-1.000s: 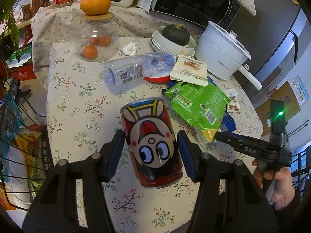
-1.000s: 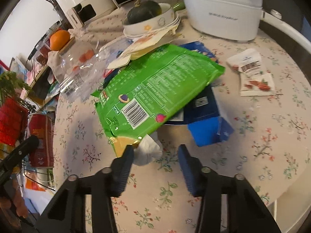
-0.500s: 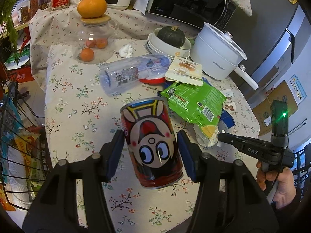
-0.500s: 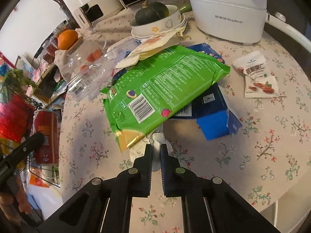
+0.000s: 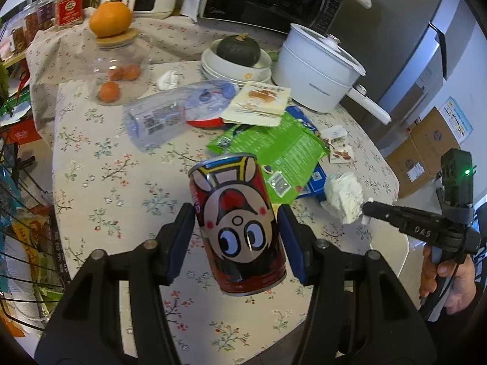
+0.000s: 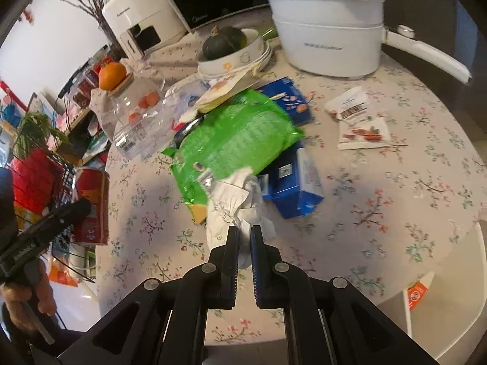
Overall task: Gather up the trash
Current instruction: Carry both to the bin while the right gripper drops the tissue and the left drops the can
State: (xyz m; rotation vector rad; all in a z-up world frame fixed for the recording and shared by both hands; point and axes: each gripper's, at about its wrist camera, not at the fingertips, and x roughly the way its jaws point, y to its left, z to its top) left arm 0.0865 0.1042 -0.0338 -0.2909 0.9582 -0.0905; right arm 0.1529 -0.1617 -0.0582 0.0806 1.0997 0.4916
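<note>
My left gripper [image 5: 236, 228] is shut on a red drink can [image 5: 239, 225] with a cartoon face, held above the flowered tablecloth [image 5: 121, 182]. My right gripper [image 6: 243, 234] is shut on a crumpled white tissue [image 6: 236, 200], lifted just off the cloth beside the green snack bag [image 6: 237, 140]. From the left wrist view that tissue [image 5: 344, 194] hangs at the tip of the right gripper [image 5: 366, 208]. The can [image 6: 91, 203] shows at the left of the right wrist view.
On the table lie a crushed clear bottle [image 5: 164, 118], blue cartons [image 6: 289, 179], small snack wrappers [image 6: 356, 121], a bowl with a squash [image 6: 228, 48], a white electric pot [image 6: 328, 30] and a glass jar [image 5: 117, 60] topped by an orange. A wire basket [image 5: 18, 213] stands at the left.
The right gripper went from open to shut on the white tissue and lifted it from under the green bag's edge. The left gripper drifted a little, still holding the can.
</note>
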